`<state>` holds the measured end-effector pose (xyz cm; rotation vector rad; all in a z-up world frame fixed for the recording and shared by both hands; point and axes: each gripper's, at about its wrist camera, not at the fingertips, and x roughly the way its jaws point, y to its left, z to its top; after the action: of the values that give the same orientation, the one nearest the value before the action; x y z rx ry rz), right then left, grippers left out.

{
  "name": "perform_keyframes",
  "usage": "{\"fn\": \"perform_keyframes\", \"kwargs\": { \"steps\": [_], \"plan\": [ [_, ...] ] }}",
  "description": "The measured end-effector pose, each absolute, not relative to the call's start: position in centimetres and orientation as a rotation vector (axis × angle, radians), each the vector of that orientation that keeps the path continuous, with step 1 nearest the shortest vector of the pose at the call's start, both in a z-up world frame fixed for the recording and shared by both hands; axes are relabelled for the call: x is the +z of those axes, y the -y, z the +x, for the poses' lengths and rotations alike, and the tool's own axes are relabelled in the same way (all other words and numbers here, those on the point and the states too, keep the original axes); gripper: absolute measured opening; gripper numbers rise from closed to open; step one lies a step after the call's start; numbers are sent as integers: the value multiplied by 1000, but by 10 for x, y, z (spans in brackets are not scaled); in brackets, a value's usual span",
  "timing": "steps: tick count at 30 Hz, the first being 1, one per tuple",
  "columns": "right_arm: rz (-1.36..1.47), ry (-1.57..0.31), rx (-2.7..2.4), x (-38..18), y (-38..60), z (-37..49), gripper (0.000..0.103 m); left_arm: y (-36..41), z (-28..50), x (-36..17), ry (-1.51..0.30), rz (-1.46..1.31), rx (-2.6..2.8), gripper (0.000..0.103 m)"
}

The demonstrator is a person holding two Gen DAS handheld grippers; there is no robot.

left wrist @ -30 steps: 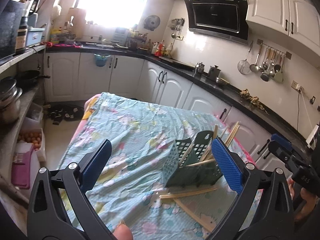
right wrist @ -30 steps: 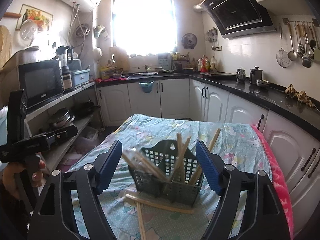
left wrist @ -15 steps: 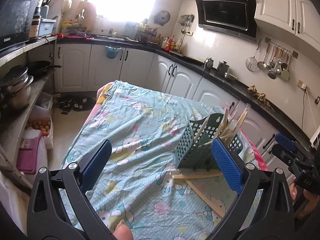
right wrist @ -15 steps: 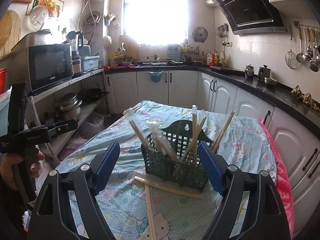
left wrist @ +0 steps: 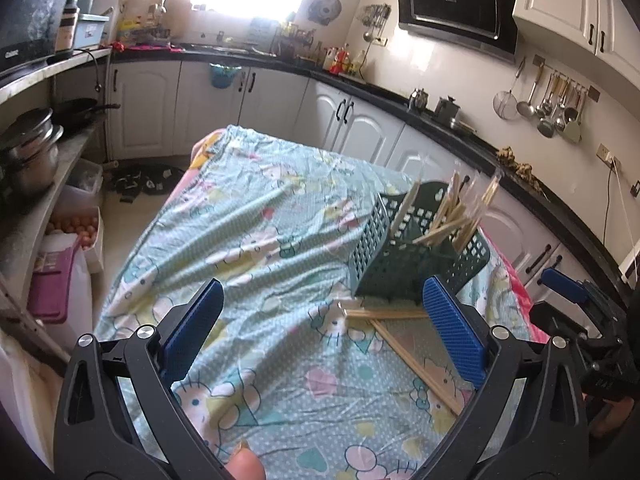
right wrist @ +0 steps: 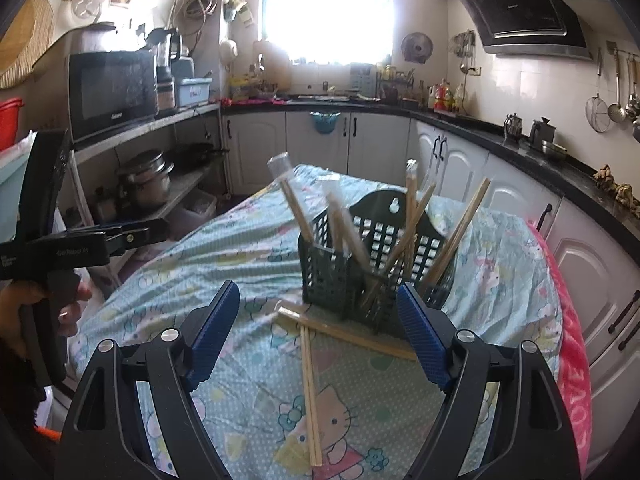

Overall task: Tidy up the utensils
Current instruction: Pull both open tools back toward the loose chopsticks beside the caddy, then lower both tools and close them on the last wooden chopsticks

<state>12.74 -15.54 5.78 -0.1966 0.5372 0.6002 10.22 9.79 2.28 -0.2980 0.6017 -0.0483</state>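
Observation:
A dark green slotted utensil basket [right wrist: 360, 272] stands on the table with several wooden chopsticks [right wrist: 404, 236] leaning in it. It also shows in the left wrist view [left wrist: 404, 256]. Two pairs of chopsticks lie crossed on the cloth in front of it [right wrist: 310, 364], also visible in the left wrist view [left wrist: 412, 356]. My right gripper [right wrist: 318, 336] is open and empty, just short of the basket. My left gripper [left wrist: 320, 336] is open and empty, to the left of the basket.
The table wears a light blue cartoon cloth [left wrist: 256, 232] with a pink edge [right wrist: 572, 360]. White cabinets [right wrist: 384, 148] and a black counter run behind and to the right. A shelf with pots [right wrist: 146, 178] and a microwave [right wrist: 112, 92] stands left.
Both grippers have pulled back and up from the basket, which now looks smaller and further off. Both stayed open and empty. The basket and loose chopsticks have not moved.

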Motion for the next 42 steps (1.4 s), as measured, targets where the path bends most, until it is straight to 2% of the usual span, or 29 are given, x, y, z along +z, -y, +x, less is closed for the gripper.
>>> {"fn": "perform_keyframes", "kwargs": {
  "steps": [14,17,21,23,27,31,42],
  "plan": [
    [-261,-624,625,20,140,130,78,-86,127,-13,-710,-350,-99,91],
    [-271,-639,626,13,139,132,78,-86,134,-23,-740,-373,-108,84],
    [-282,-664,627,4,137,135,78,-83,143,-37,-781,-402,-133,69],
    [-285,-678,628,-1,137,137,78,-82,145,-41,-794,-410,-141,66],
    [-292,-696,631,-9,136,141,77,-78,152,-51,-828,-425,-164,47],
    [-305,-717,637,-17,133,144,73,-76,162,-62,-863,-464,-192,36],
    [-310,-788,659,-35,122,161,55,-73,198,-86,-929,-559,-243,30]
  ]
}}
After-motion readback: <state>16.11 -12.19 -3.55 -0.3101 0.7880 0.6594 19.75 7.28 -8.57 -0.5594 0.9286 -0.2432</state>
